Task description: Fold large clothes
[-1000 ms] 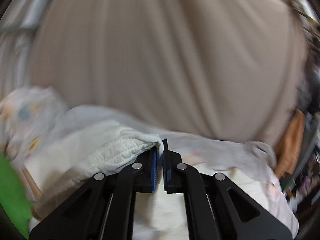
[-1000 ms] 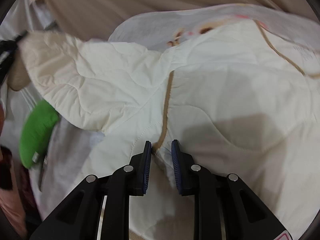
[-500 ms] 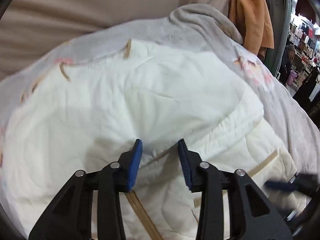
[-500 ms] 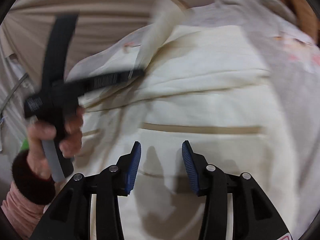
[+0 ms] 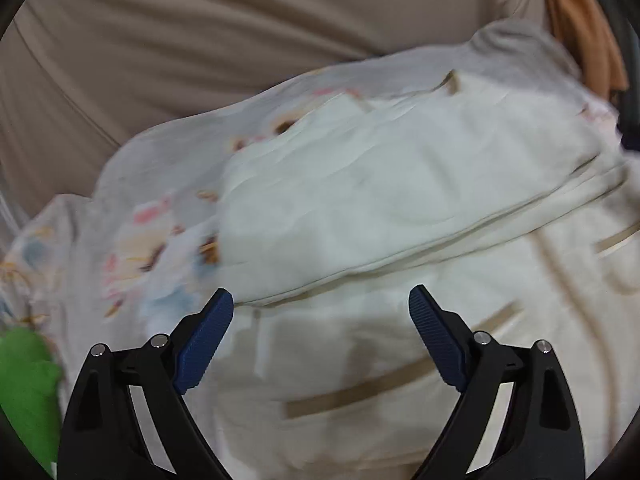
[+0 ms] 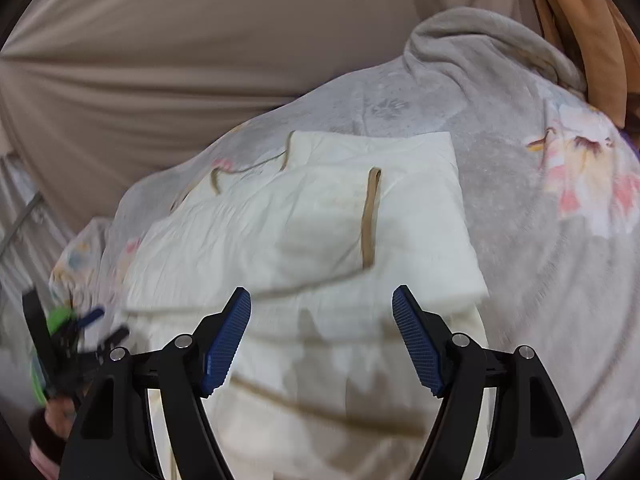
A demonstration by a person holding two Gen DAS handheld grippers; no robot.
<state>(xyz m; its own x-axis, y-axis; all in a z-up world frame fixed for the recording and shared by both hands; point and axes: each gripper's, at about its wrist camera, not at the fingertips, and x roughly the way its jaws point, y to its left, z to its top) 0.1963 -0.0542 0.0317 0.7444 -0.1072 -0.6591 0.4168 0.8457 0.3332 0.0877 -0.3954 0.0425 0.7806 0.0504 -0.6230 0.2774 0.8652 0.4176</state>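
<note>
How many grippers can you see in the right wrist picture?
2. The right gripper fills the foreground over the cream garment, jaws wide apart; the left gripper is a blur at the left edge.

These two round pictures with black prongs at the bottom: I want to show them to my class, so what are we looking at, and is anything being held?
No robot here: a person holds a two-fingered tool in each hand, with a wide-angle camera on each looking along its jaws. One picture comes from the left gripper, the other from the right gripper. Both have their jaws spread open and hold nothing. Below lies a cream quilted garment with tan trim, partly folded, on a grey flowered blanket. A beige curtain hangs behind.
</note>
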